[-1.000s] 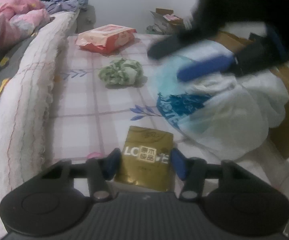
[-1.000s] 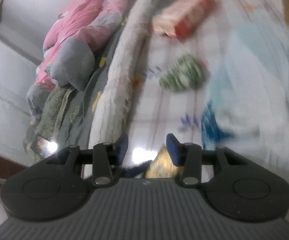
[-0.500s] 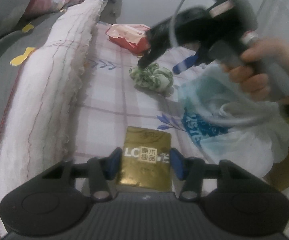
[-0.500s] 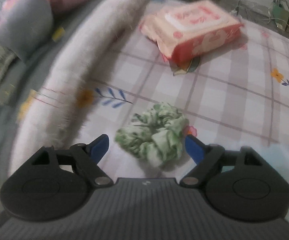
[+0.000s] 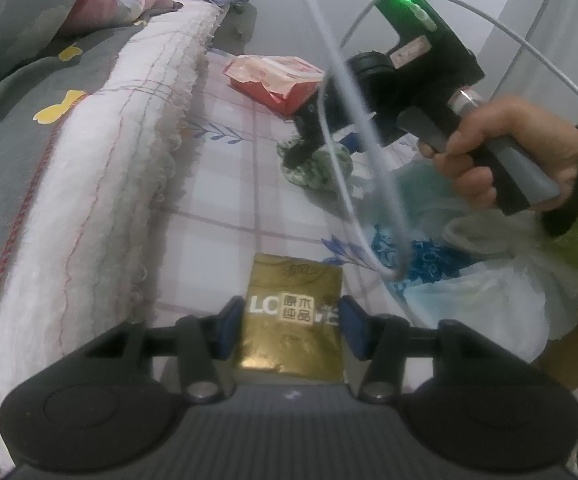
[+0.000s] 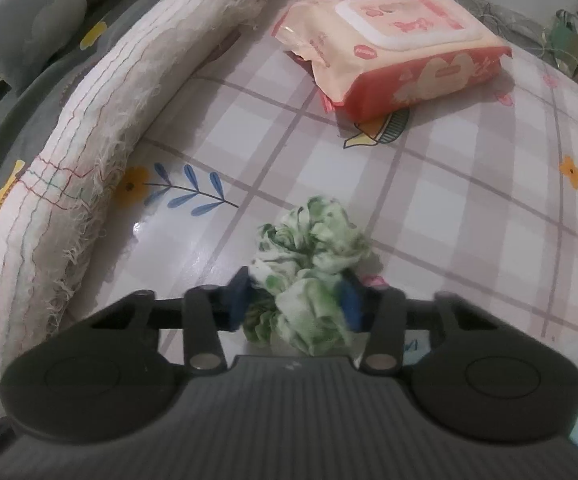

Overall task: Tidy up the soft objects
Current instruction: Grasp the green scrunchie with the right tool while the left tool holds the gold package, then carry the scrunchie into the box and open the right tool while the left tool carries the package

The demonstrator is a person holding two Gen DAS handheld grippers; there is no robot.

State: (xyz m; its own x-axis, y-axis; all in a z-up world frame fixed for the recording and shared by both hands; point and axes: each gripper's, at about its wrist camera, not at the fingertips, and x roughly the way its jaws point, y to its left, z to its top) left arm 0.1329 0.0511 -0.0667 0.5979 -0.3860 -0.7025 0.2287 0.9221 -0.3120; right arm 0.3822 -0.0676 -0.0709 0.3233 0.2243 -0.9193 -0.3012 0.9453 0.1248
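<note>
A gold tissue pack point(image 5: 293, 312) lies on the checked sheet point(image 5: 225, 184) between the fingers of my left gripper point(image 5: 293, 326), which is shut on its sides. A green and white scrunchie point(image 6: 309, 276) sits between the fingers of my right gripper point(image 6: 295, 300), which is shut on it. In the left wrist view the right gripper point(image 5: 321, 150) presses down on the scrunchie point(image 5: 325, 168) in the middle distance. A pink and red wet-wipes pack point(image 6: 389, 52) lies farther back; it also shows in the left wrist view point(image 5: 277, 80).
A rolled white blanket point(image 5: 101, 184) runs along the left side, with grey bedding point(image 5: 17, 96) beyond it. A white and blue plastic bag point(image 5: 469, 280) lies at the right. A white cable point(image 5: 345, 184) loops from the right gripper.
My right gripper has come down over the scrunchie and closed on it from wide open. My left gripper has stayed on the gold tissue pack.
</note>
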